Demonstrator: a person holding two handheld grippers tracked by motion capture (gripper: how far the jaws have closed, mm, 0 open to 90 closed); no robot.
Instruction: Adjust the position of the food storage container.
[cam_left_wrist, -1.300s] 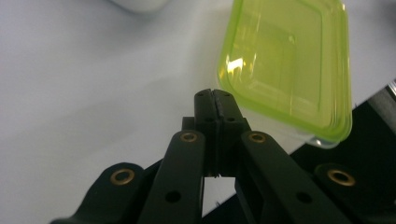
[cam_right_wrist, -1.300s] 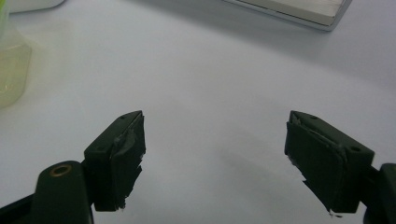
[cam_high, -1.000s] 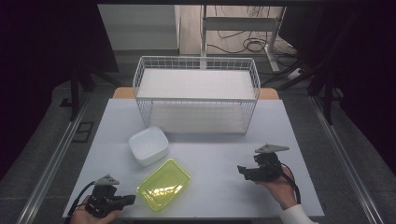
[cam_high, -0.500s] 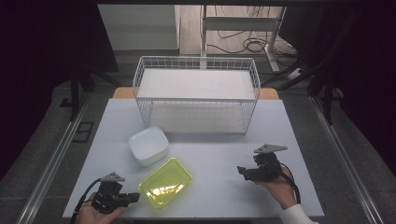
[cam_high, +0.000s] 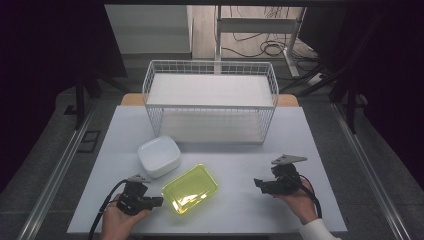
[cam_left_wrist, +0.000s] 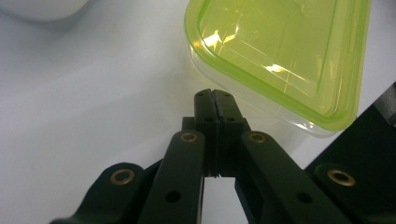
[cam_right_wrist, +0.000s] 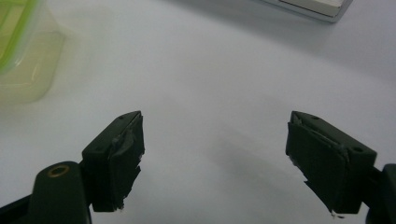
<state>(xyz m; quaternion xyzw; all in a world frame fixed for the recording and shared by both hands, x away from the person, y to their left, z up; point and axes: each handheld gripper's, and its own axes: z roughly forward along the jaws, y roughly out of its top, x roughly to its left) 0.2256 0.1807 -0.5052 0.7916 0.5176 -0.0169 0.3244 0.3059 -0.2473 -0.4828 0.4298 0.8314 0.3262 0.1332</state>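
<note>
on the white worktop, the closed left tongs near the green container could shove it; right tongs gape empty.

On the bench, the wire basket sits at the upper centre of the frame. Below and left of it lies the square bowl, with the lidded container just beside it at lower right. The left tongs lie just left of the container, the right tongs well apart at lower right

Container: clear box, yellow-green lid on, flat
Place: near table front edge, beside white bowl
</note>
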